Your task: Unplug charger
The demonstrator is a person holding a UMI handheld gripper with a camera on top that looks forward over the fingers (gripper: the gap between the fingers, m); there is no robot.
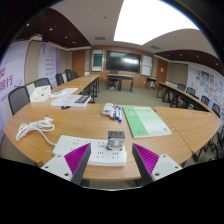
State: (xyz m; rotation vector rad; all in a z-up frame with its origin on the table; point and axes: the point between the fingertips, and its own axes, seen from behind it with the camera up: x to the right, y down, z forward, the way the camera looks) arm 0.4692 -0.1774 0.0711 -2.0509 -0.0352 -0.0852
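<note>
A white power strip lies on the wooden table just ahead of my fingers, between the two purple pads. A small grey and white charger stands plugged into its right part. My gripper is open, with one finger at either side of the strip and a gap to the charger. The strip's white cable lies coiled on the table to the left.
A green and white sheet and some pens lie on the table beyond the strip. Office chairs line the left side. More tables and a wall screen stand at the back of the room.
</note>
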